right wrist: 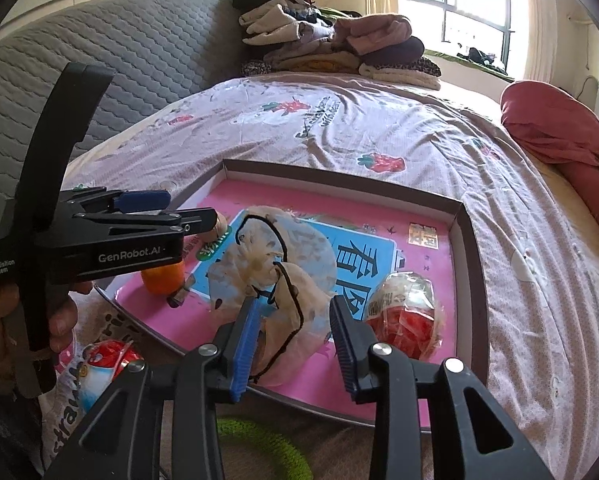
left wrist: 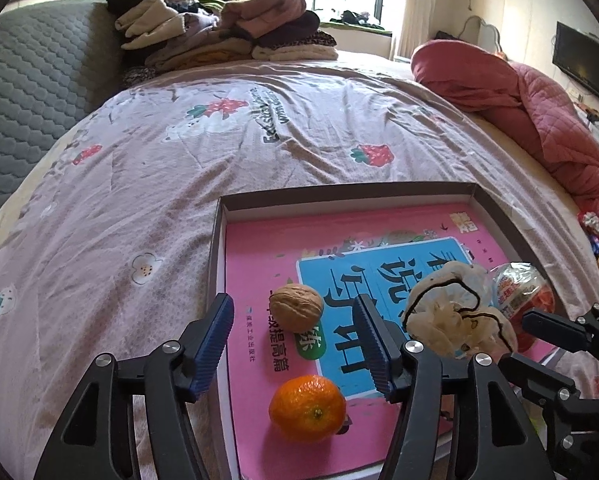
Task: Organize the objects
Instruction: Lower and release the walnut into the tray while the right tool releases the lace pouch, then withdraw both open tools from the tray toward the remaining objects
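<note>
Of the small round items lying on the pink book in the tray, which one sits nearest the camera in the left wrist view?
The orange tangerine, below the brown walnut.

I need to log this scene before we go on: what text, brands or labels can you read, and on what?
"GenRobot.AI": side of the left gripper.
"Data Acquisition System": same gripper body, small white print.
"看": blue panel of the pink book in the box; its other characters are partly covered.
Dark lettering on the bedsheet: too distorted to read.
Snack packet print: blurred.

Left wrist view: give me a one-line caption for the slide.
Open left gripper hovers over a walnut and an orange lying on a pink book inside a shallow box on the bed.
</note>
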